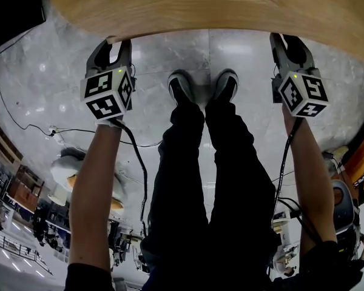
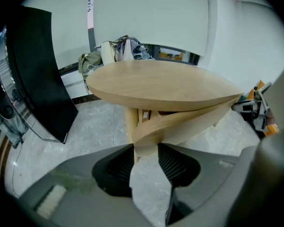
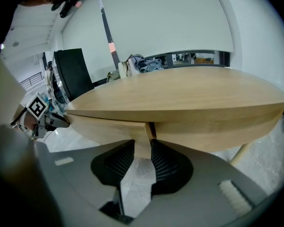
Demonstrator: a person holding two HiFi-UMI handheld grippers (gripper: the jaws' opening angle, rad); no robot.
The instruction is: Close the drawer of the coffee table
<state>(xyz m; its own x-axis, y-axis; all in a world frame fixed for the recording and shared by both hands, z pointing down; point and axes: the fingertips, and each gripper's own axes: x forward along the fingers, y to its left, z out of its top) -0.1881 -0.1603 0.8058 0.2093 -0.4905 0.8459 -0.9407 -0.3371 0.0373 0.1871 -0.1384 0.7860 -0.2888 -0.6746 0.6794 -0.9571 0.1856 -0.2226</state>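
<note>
Jaws of left gripper (image 2: 146, 148) and right gripper (image 3: 143, 150) each pinch the curved pale-wood drawer front (image 2: 189, 122) under round wooden coffee table (image 2: 156, 84).

This looks like a lab or recording room rather than a home. The glossy grey marble floor (image 1: 242, 65) mirrors ceiling lights and shelving, and the walls (image 2: 146, 13) are plain white. A loose cable (image 1: 29, 126) trails over the floor, and a black panel (image 2: 35, 70) stands at one side. Bags and clothes (image 2: 118, 48) are heaped behind the wooden desk (image 3: 180, 93). Equipment nearby carries a square marker (image 3: 37, 107).
</note>
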